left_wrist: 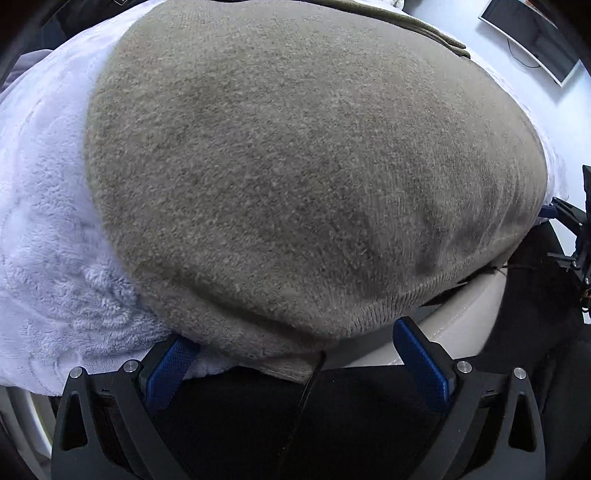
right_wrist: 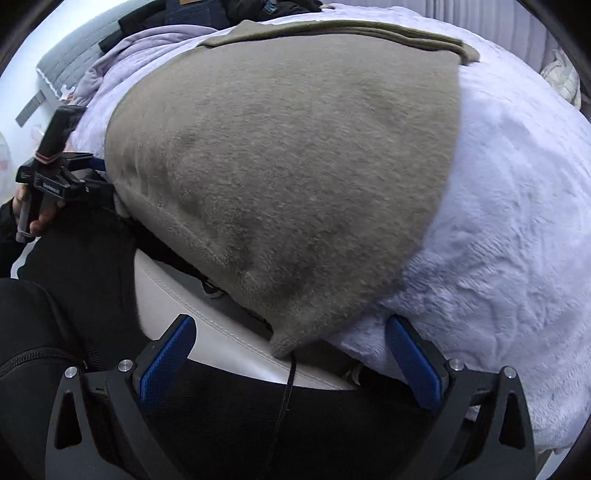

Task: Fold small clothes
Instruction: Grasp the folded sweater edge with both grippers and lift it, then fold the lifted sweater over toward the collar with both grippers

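Observation:
A taupe knit garment (left_wrist: 295, 166) lies spread flat on a fluffy white blanket (left_wrist: 44, 221). In the left wrist view, my left gripper (left_wrist: 293, 332) stands open at the garment's near hem, with a blue pad (left_wrist: 170, 365) at the blanket edge. The hem's left corner sits between its fingers, not pinched. In the right wrist view, the garment (right_wrist: 295, 166) has its right hem corner hanging between the fingers of my open right gripper (right_wrist: 290, 321). The left gripper (right_wrist: 70, 177), held by a hand, sits at the garment's left edge.
A folded olive cloth (right_wrist: 351, 31) lies along the garment's far edge. A beige padded bed edge (right_wrist: 207, 314) runs under the hem, with the person's black trousers (right_wrist: 74, 258) below. A lilac garment (right_wrist: 147, 44) and dark clothes (right_wrist: 207, 11) are piled behind. A monitor (left_wrist: 532, 40) stands far right.

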`<state>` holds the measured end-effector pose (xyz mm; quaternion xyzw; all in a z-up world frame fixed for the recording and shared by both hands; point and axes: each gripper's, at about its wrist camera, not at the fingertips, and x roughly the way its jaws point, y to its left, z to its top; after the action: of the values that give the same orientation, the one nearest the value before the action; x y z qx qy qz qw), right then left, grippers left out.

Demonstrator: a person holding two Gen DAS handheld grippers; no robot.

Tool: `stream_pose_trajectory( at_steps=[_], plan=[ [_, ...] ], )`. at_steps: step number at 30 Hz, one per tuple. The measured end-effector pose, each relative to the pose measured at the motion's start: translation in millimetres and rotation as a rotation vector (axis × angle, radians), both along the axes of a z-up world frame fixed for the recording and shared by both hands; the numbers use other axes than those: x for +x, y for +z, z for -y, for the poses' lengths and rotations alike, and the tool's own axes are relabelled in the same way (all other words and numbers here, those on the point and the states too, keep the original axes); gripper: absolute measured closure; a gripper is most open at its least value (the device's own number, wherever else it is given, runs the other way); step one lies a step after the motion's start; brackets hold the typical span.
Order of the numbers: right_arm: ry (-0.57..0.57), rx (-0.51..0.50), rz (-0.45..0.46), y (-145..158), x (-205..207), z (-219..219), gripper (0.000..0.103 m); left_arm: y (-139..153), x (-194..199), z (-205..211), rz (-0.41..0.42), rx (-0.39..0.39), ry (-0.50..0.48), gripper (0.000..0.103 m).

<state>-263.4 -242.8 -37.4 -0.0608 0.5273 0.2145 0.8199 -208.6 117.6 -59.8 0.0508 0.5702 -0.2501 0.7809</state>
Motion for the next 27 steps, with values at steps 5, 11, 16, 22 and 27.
stream_pose_trajectory(
  at_steps=[5, 11, 16, 22, 27],
  plan=[
    [0.032, 0.005, 0.009, -3.9, 2.0, -25.8, 0.011, 2.2, 4.1, -6.2, -0.017, -0.065, 0.042, 0.004],
    [0.014, 0.003, -0.001, -9.4, -14.8, -43.7, 0.022, -2.5, 9.0, -28.3, -0.042, -0.104, 0.105, 0.050],
    [-0.044, 0.133, -0.063, -13.9, -4.6, -23.2, 0.090, 0.3, -1.8, -23.0, -0.023, -0.060, 0.069, 0.089],
    [-0.041, 0.133, -0.083, -22.7, -0.3, -13.1, 0.081, -8.9, 0.0, -9.4, -0.078, -0.031, 0.105, 0.087],
    [-0.024, 0.075, -0.083, -17.2, -10.3, -27.0, 0.072, -4.0, 0.0, -5.3, -0.046, -0.007, 0.084, 0.090]
  ],
)
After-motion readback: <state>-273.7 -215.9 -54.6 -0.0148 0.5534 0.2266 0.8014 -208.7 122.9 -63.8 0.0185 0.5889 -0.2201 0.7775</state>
